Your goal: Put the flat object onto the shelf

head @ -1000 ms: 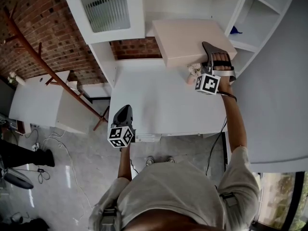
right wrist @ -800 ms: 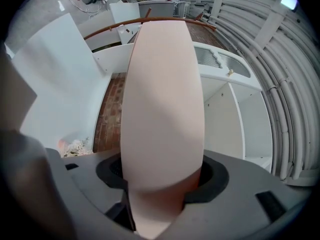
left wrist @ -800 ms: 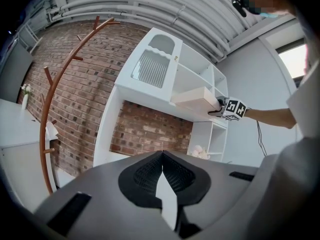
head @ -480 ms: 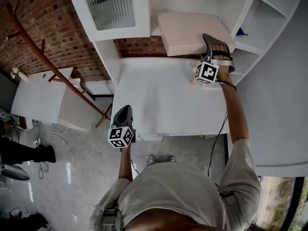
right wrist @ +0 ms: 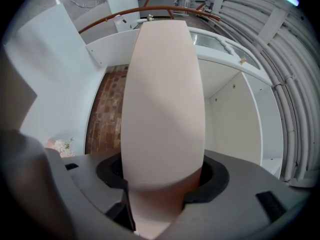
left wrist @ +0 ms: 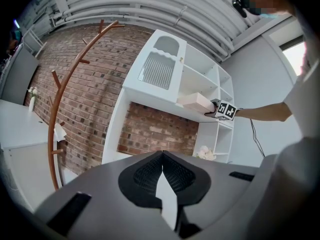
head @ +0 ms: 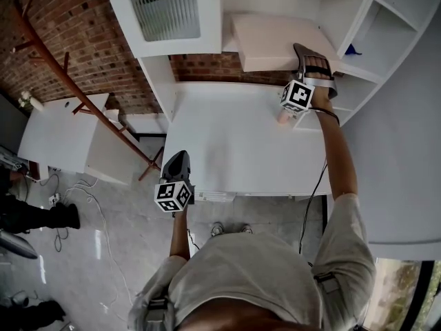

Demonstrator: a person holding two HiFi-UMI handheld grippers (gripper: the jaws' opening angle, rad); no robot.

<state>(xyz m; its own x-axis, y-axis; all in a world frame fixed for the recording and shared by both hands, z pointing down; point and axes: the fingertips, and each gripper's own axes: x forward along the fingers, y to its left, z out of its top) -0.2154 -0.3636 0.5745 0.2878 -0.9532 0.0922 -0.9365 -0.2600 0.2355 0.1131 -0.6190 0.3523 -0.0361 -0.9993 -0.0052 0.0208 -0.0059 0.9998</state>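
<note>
The flat object point(head: 275, 40) is a pale pink box, and my right gripper point(head: 313, 64) is shut on its near right edge. Its far part lies over the white shelf point(head: 231, 43) above the desk. In the right gripper view the flat object point(right wrist: 162, 99) fills the middle, clamped between both jaws, and reaches into the shelf opening. From the left gripper view the flat object point(left wrist: 196, 102) rests on the shelf board point(left wrist: 165, 104), with the right gripper point(left wrist: 216, 112) behind it. My left gripper point(head: 177, 158) stays shut and empty by the desk's front edge, jaws point(left wrist: 162, 169) meeting.
A white desk point(head: 234, 143) stands below the shelf, with a small pink flower ornament point(head: 284, 118) near its right back corner. A blue item point(head: 351, 49) sits in a side compartment. A wooden coat rack point(head: 83, 102) and a white side table point(head: 62, 136) stand left.
My right gripper has carried the flat object further back, deeper over the shelf. The left gripper has kept its place.
</note>
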